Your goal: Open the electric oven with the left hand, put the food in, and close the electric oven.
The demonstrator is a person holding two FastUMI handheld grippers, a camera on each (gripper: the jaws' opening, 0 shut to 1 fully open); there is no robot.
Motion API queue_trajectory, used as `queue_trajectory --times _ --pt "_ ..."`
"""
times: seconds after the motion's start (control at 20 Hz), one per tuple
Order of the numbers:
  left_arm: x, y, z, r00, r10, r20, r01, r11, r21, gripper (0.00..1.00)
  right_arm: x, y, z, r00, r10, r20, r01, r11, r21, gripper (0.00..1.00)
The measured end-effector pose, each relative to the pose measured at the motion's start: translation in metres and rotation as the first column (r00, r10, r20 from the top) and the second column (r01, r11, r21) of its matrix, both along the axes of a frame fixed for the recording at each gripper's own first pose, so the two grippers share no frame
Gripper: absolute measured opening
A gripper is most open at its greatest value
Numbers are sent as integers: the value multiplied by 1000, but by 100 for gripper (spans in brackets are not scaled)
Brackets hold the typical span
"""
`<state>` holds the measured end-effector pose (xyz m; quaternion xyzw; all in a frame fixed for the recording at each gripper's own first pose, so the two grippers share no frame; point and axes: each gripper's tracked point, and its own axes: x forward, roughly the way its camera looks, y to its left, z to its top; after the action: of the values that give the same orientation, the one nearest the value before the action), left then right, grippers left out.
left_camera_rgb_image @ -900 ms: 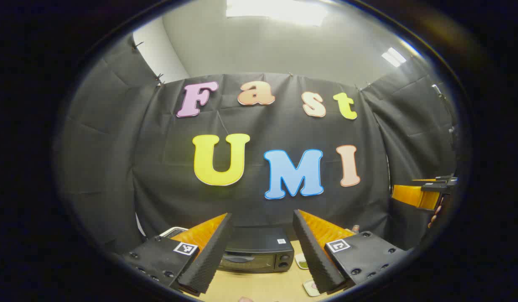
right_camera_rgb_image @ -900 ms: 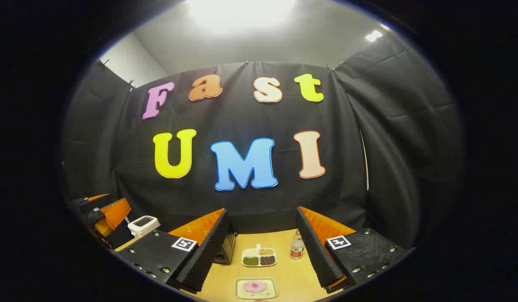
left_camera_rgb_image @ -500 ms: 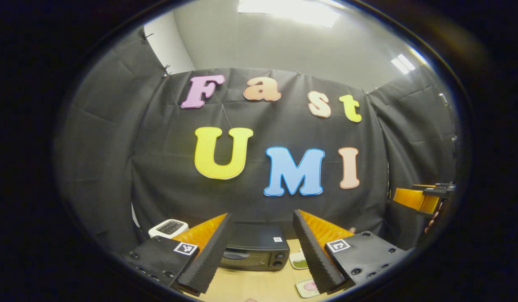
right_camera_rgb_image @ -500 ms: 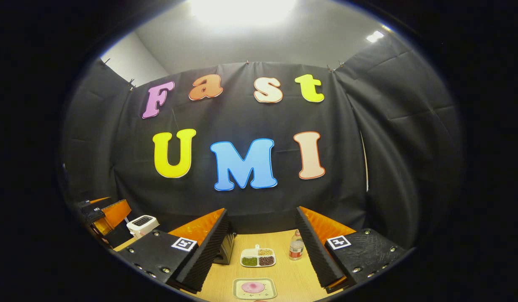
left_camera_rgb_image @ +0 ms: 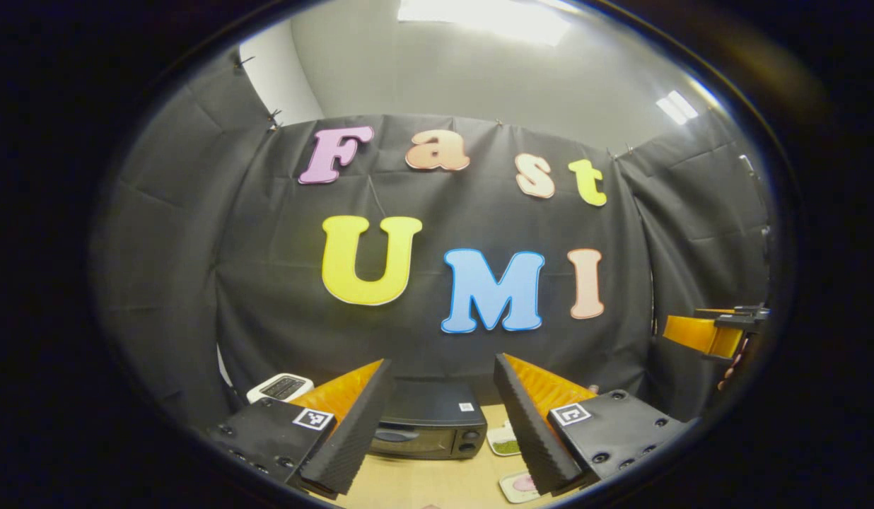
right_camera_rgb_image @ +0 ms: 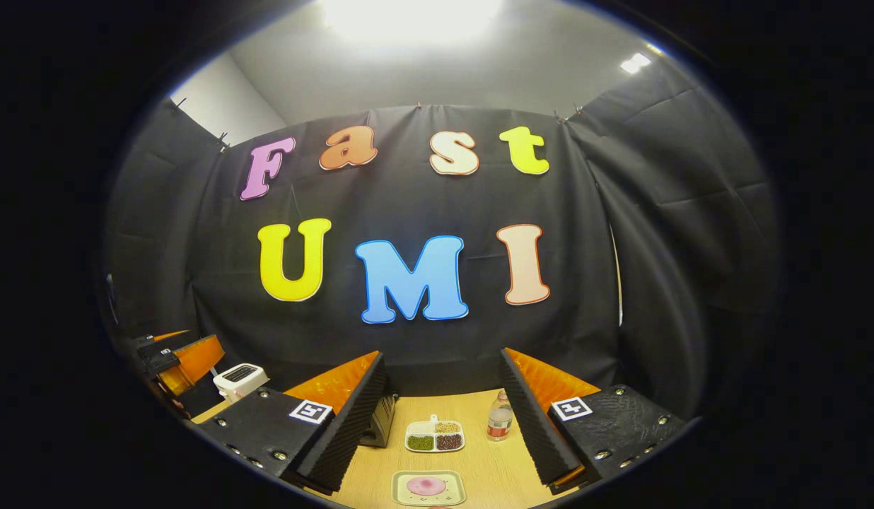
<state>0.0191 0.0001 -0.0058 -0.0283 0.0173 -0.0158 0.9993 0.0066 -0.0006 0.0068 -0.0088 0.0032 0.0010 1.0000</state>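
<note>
- While the left gripper (left_camera_rgb_image: 440, 417) is spread wide and holds nothing, the oven (left_camera_rgb_image: 426, 428) sits straight ahead between its fingers, low in the frame, door shut.
- Also spread, the right gripper (right_camera_rgb_image: 440, 417) faces the food plate (right_camera_rgb_image: 428, 487), bottom centre.

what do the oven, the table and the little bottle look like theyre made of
Oven: looks like black painted metal, matte top, with a glossy dark door panel, likely glass, since it reflects light.
Table: pale wood or wood-look laminate, with faint grain lines.
Bottle: clear, probably plastic, see-through above its label; too small to be sure.
</note>
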Motion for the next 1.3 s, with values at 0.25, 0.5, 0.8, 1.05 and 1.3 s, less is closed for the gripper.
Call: queue_trajectory --times 0.25,0.5,0.8,1.05,1.3 --pt "18 9 -25 999 -2 -53 3 1000 23 97 3 -3 -9 1000 -5 -29 5 1000 -14 97" --pt "47 27 -94 984 -5 -179 9 1000 19 96 7 -7 -33 997 -23 -77 21 999 -30 97" --pt "103 54 -179 951 -2 -310 10 1000 25 100 15 -8 -66 988 -54 -147 49 998 -43 97" --pt "151 73 -241 915 13 -403 -3 1000 25 96 19 -9 -91 976 -83 -201 74 996 -50 97" --pt "179 79 -289 885 23 -466 11 997 70 96 19 -16 -103 965 -121 -234 108 992 -67 97"
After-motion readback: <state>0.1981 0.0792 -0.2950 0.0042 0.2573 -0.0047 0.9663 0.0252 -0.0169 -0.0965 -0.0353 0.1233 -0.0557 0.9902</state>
